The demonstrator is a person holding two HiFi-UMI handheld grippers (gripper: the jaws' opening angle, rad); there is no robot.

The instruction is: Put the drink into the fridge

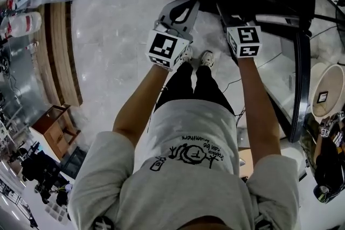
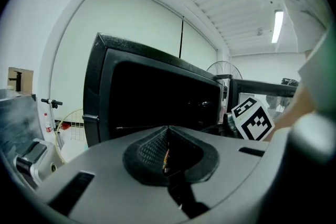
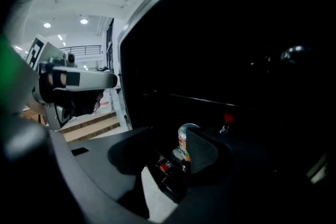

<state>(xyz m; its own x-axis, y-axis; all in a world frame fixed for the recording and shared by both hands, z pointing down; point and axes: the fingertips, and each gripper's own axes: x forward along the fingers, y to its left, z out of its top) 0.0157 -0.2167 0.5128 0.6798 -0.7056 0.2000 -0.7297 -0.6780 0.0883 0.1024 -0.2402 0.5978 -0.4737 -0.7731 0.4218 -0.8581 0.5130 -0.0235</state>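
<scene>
The left arm (image 1: pixel 137 102) and right arm (image 1: pixel 260 110) stretch forward side by side. The left tongs (image 2: pixel 167 150) have their jaws pressed together; the right tongs (image 3: pixel 164 152) have theirs partly apart, pressing nothing.

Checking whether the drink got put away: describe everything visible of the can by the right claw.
The small drink can, with a silvery top rim and a pale label printed in orange and green, stands upright against the black fridge's dark interior. It shows between the right claw's parted jaws, partly hidden behind one jaw; neither visibly presses it.
</scene>
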